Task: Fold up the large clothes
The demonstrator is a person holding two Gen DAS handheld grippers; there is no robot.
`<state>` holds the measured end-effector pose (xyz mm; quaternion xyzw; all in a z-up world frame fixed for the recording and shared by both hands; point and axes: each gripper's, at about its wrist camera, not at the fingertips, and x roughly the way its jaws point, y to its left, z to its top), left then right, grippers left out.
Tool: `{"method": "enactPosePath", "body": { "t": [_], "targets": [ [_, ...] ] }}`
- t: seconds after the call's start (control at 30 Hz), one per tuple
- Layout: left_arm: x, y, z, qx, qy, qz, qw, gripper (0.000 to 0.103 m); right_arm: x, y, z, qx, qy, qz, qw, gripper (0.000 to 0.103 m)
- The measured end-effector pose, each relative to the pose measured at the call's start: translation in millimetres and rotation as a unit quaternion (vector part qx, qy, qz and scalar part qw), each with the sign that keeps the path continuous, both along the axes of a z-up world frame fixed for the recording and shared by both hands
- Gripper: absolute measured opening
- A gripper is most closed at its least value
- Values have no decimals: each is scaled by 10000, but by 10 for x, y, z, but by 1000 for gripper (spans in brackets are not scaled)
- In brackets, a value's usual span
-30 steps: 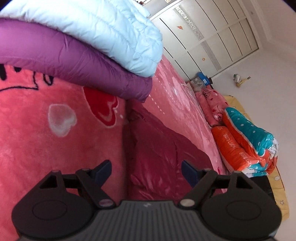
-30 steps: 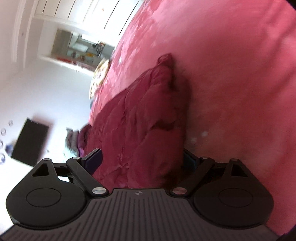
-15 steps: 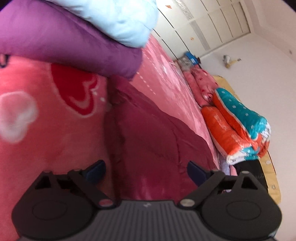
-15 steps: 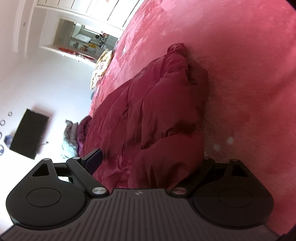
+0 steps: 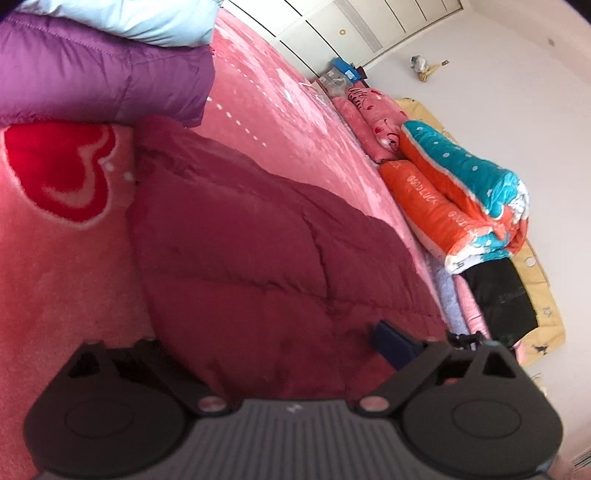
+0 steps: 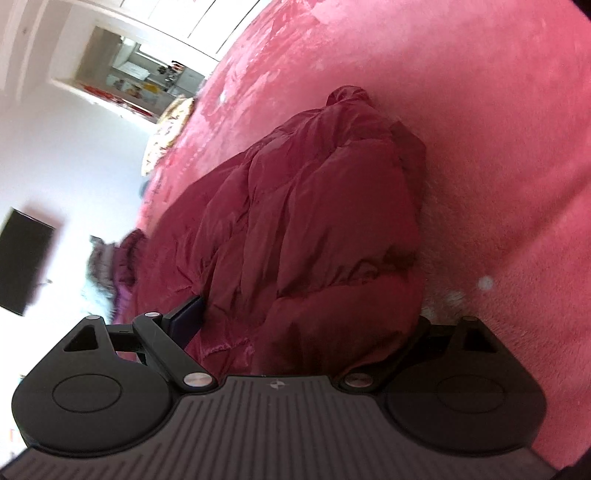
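Closing, left gripper (image 5: 266,343) straddles maroon padded jacket (image 5: 240,251) (pads not pressing).

— What lies between the left tongs (image 5: 266,343)?
— A dark red padded coat (image 5: 251,251) on the pink bed (image 5: 295,122); the jaws are closing, wide apart.
— Beyond it?
— A purple coat (image 5: 92,77) under a pale blue one (image 5: 147,18).

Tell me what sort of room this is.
Most likely a bedroom: a wide bed under a pink blanket, folded quilts stacked along its edge, and a white wardrobe behind. A maroon jacket lies on the bed.
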<state>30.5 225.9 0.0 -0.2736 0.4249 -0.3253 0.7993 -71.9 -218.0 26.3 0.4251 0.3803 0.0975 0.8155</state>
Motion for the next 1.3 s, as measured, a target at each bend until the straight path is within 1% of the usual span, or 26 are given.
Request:
{"method": "enactPosePath", "body": {
  "t": [0.03, 0.1, 0.13, 0.17, 0.2, 0.23, 0.27, 0.3, 0.33, 0.37, 0.43, 0.47, 0.53, 0.57, 0.6, 0.73, 0.8, 0.9, 0.97, 1.03, 1.13, 1.2, 1.23, 1.27, 1.3],
  "targets": [
    [-7, -6, 9, 57, -28, 12, 10000, 85, -6, 53, 42, -209, 11, -14, 9998, 103],
    [-16, -9, 26, 107, -59, 67, 9999, 71, -30, 131, 115, -544, -11, -82, 9985, 98],
    [-19, -11, 35, 131, -69, 90, 9999, 68, -47, 173, 151, -657, -29, -141, 9977, 92],
    [-30, -7, 50, 158, -111, 107, 9998, 61, -70, 218, 194, -794, -58, -207, 9966, 86],
    [-45, -8, 71, 192, -171, 114, 9996, 56, -91, 254, 233, -933, -78, -258, 9953, 82],
    [-57, -3, 90, 230, -236, 114, 9994, 53, -114, 303, 279, -1100, -102, -304, 9934, 75],
    [-75, -10, 118, 280, -321, 107, 9990, 48, -134, 364, 327, -1291, -130, -323, 9910, 69],
    [-96, -17, 146, 332, -415, 89, 9985, 44, -155, 439, 384, -1575, -162, -313, 9869, 66],
    [-112, -25, 172, 377, -491, 79, 9980, 43, -175, 534, 453, -1923, -195, -285, 9807, 60],
    [-129, -36, 195, 429, -562, 74, 9975, 40, -192, 635, 521, -2283, -226, -253, 9730, 55],
    [-155, -44, 229, 514, -680, 71, 9963, 36, -198, 848, 638, -3002, -258, -180, 9533, 50],
    [-174, -42, 253, 563, -754, 71, 9955, 33, -212, 965, 700, -3387, -290, -129, 9404, 48],
    [-207, -43, 309, 614, -880, 65, 9942, 30, -255, 1200, 806, -4199, -437, 4, 9065, 46],
    [-227, -32, 343, 623, -949, 60, 9935, 28, -285, 1288, 848, -4478, -527, 38, 8926, 44],
    [-250, -18, 384, 622, -1028, 52, 9927, 27, -290, 1342, 901, -4612, -603, 24, 8852, 44],
    [-358, 70, 547, 618, -1319, 77, 9893, 25, -391, 1423, 1065, -4821, -929, -89, 8711, 40],
    [-423, 115, 636, 636, -1503, 89, 9865, 25, -447, 1494, 1157, -4985, -1131, -98, 8594, 39],
    [-532, 247, 804, 536, -1769, 170, 9826, 25, -531, 1629, 1312, -5276, -1451, -82, 8370, 39],
    [-612, 331, 934, 553, -1968, 264, 9785, 25, -572, 1697, 1461, -5357, -1711, -127, 8268, 38],
    [-713, 437, 1120, 554, -2258, 375, 9719, 25, -608, 1739, 1594, -5393, -1973, -186, 8184, 38],
    [-869, 671, 1427, 492, -2690, 664, 9596, 25, -637, 1888, 1875, -5445, -2466, -271, 8012, 38],
    [-966, 861, 1649, 482, -2973, 919, 9491, 25, -620, 2013, 2097, -5411, -2818, -289, 7918, 38],
    [-1016, 976, 1761, 477, -3111, 1068, 9432, 25, -589, 2062, 2199, -5339, -2954, -273, 7918, 38],
    [-1058, 1061, 1853, 493, -3223, 1204, 9376, 26, -533, 2123, 2322, -5199, -3112, -235, 7952, 38],
    [-1105, 1180, 1962, 532, -3363, 1378, 9301, 26, -484, 2167, 2423, -5073, -3239, -178, 7984, 38]
  ]
}}
